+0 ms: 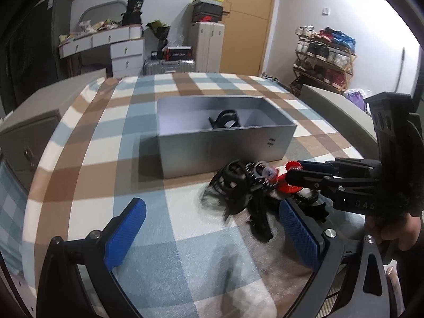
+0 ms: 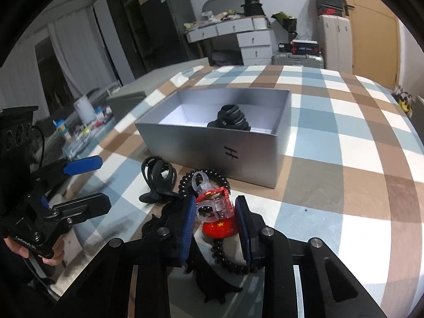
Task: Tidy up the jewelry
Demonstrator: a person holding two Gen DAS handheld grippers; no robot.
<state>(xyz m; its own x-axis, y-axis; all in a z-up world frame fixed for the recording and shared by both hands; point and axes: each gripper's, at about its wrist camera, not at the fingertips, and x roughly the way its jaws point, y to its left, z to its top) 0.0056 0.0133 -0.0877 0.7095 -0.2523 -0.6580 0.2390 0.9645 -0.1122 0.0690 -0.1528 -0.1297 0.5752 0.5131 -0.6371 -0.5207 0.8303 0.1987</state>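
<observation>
R view only: clear ring on red piece betw. R gripper pads, jaws part-open, grip uncertain | L view: L gripper wide open, empty, jewelry pile ahead-right | grey box behind pile, black item inside.

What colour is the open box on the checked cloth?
Silver-grey cardboard box with a white inside; right wrist view shows it best.

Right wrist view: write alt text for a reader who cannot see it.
The right gripper, jaws open, straddles a red and clear plastic trinket in a pile with a black bead bracelet on a plaid cloth. Behind stands an open grey box holding a black item; the left gripper hangs open at left.
</observation>
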